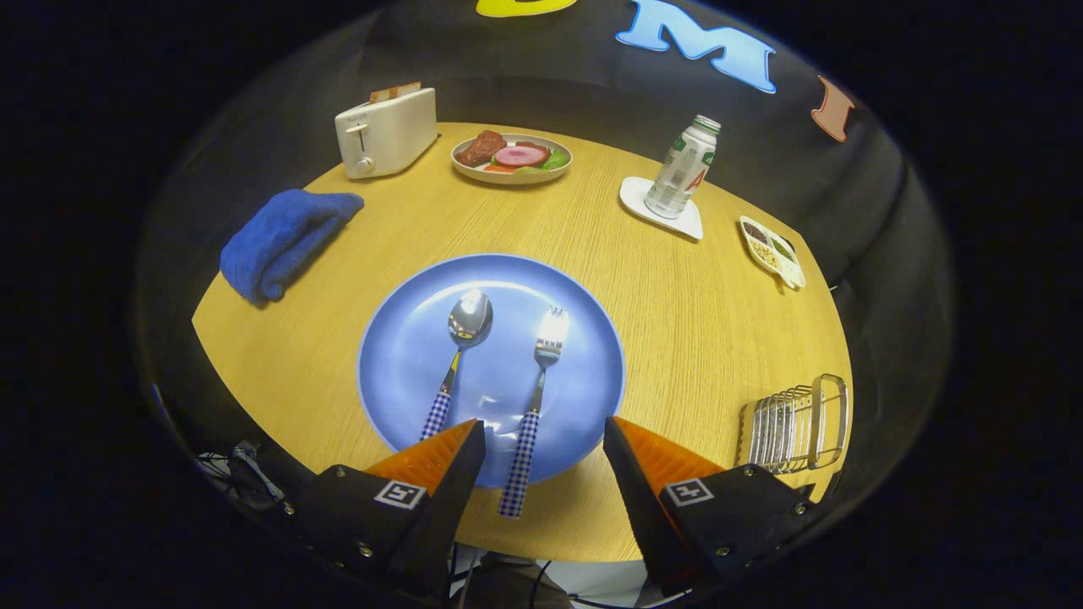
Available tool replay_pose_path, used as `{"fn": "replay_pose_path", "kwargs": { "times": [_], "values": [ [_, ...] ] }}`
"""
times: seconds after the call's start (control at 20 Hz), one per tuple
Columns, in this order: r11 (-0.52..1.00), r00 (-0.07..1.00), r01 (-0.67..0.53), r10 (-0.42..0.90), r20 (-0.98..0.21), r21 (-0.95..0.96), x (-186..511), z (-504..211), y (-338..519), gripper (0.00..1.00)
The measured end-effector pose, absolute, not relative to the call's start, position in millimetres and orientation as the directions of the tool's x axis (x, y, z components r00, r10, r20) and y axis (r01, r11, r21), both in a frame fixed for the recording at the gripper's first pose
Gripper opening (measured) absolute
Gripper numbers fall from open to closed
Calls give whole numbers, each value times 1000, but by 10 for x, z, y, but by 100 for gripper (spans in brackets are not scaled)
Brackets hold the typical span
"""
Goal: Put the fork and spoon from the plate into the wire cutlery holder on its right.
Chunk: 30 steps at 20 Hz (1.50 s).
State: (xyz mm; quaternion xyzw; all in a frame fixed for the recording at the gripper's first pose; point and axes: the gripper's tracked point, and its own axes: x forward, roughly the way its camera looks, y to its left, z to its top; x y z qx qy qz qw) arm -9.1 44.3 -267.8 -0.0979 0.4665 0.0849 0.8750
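The round wooden counter (677,288) carries a blue plate (406,355) just ahead of the hand-held gripper (541,444), whose fingers stand spread and empty. On the plate lie the spoon (461,347) and fork (541,372), the fork's checked handle running back between the fingers. The wire cutlery holder (799,427) stands at the right. Judged: the first pick is in hand; next, lower and close on the fork handle.
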Motion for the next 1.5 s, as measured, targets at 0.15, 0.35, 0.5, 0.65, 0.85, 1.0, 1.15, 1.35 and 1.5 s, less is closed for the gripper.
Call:
{"fn": "replay_pose_path", "kwargs": {
  "times": [0.15, 0.35, 0.5, 0.65, 0.85, 1.0, 1.15, 1.35, 1.5],
  "values": [
    [961, 480, -265, 60, -875, -80, -171, -2800, 456, 56],
    [954, 429, -289, 52, -902, -82, -162, -2864, 468, 56],
    [943, 378, -322, 48, -924, -83, -132, -2915, 481, 56],
    [953, 347, -297, 47, -937, -62, -139, -2918, 484, 10],
    [932, 281, -354, 30, -959, -75, -104, -2963, 459, 10],
    [925, 271, -374, 40, -962, -67, -59, -2944, 478, 1],
    [902, 249, -426, 42, -968, -70, -88, -2839, 433, 1],
    [862, 258, -495, 30, -966, -105, -117, -2519, 233, 1],
    [853, 262, -509, 22, -965, -118, -198, -2286, 37, 1]
  ]
}}
